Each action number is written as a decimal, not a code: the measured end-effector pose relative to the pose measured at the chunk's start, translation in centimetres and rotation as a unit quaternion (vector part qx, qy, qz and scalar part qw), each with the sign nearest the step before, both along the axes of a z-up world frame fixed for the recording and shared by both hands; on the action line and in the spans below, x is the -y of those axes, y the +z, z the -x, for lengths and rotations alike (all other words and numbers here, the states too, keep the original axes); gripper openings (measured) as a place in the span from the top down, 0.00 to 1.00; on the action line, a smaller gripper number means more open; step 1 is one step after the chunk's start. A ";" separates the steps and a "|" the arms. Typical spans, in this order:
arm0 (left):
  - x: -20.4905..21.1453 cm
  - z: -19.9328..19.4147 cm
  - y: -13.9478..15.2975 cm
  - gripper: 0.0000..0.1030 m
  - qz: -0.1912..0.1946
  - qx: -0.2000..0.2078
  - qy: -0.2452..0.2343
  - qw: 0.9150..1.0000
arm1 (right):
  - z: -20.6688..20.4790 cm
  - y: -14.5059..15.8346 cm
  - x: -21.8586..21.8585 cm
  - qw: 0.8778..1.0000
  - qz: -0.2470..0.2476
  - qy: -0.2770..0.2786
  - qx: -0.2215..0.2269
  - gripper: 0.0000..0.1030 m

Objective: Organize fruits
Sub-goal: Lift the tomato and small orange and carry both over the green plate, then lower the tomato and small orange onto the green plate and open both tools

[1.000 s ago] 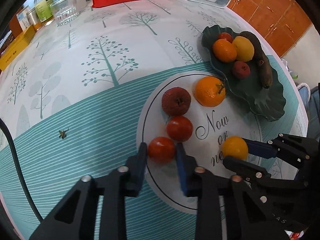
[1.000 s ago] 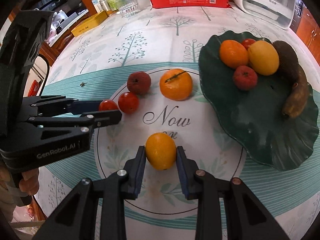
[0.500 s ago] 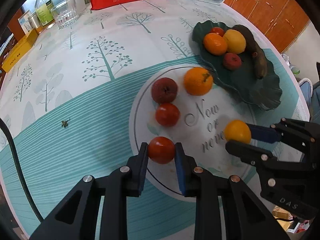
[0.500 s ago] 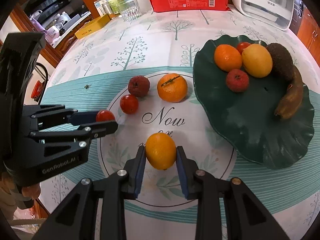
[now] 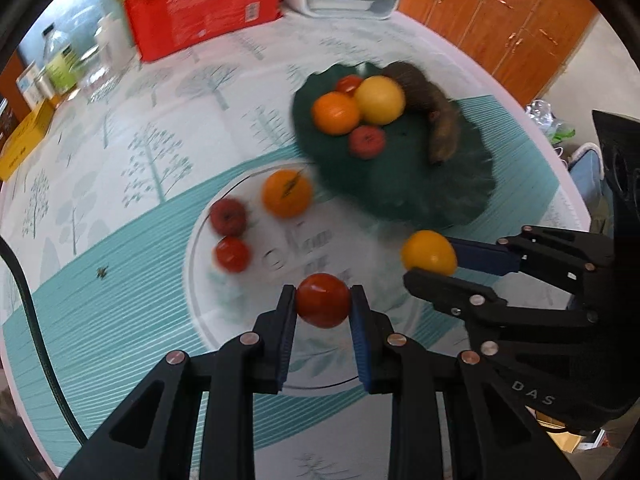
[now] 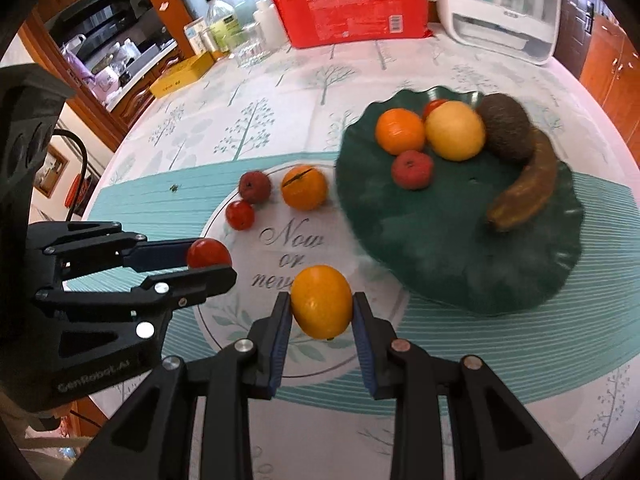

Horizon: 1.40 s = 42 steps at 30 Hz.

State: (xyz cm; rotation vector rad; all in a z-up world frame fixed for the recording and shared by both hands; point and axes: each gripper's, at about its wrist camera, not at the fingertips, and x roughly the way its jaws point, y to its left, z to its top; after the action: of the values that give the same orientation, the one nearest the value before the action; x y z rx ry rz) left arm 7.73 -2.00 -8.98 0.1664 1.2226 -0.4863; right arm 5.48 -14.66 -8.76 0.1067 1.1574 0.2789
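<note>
My left gripper (image 5: pixel 323 302) is shut on a red tomato (image 5: pixel 322 300), held above the white round mat (image 5: pixel 256 344). My right gripper (image 6: pixel 321 308) is shut on a yellow-orange fruit (image 6: pixel 321 301), also lifted over the mat (image 6: pixel 224 320). In the left wrist view the right gripper (image 5: pixel 430 258) shows at right with its fruit (image 5: pixel 429 252); in the right wrist view the left gripper (image 6: pixel 210 258) shows at left with the tomato (image 6: pixel 208 253). On the mat lie an orange (image 6: pixel 304 187), a dark red fruit (image 6: pixel 255 187) and a small tomato (image 6: pixel 240 215). The green leaf dish (image 6: pixel 460 272) holds several fruits and a brown banana (image 6: pixel 528 188).
A red package (image 6: pixel 352 12), a white appliance (image 6: pixel 500 12), a glass (image 6: pixel 250 46), bottles and a yellow box (image 6: pixel 180 76) stand along the table's far side. Wooden cabinets (image 5: pixel 500 20) rise behind at right. A black cable (image 5: pixel 36 344) runs at the left.
Both grippers have risen with their fruits, off the mat. The table and dish now look smaller and farther below, and the view has drifted toward the green dish.
</note>
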 end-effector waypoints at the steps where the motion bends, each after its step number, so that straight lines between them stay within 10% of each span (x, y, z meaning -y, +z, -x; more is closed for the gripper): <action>1: 0.7 0.1 0.4 0.76 0.002 0.004 -0.004 1.000 | 0.1 0.5 0.7 1.000 -0.001 -0.004 0.006 0.71; 24: 11.1 -4.3 8.0 0.76 0.042 0.084 0.013 0.995 | -4.2 10.6 12.3 0.988 0.014 -0.057 0.141 0.71; 42: 11.8 -7.5 -0.6 0.76 0.009 -0.008 0.079 0.997 | -9.7 3.8 11.9 0.998 0.008 -0.025 0.064 0.70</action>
State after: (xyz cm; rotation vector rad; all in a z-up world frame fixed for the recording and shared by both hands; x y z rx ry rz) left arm 15.20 -13.77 -9.56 0.0511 1.2353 -0.3615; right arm 15.13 -26.54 -4.95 0.1019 1.0273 0.2285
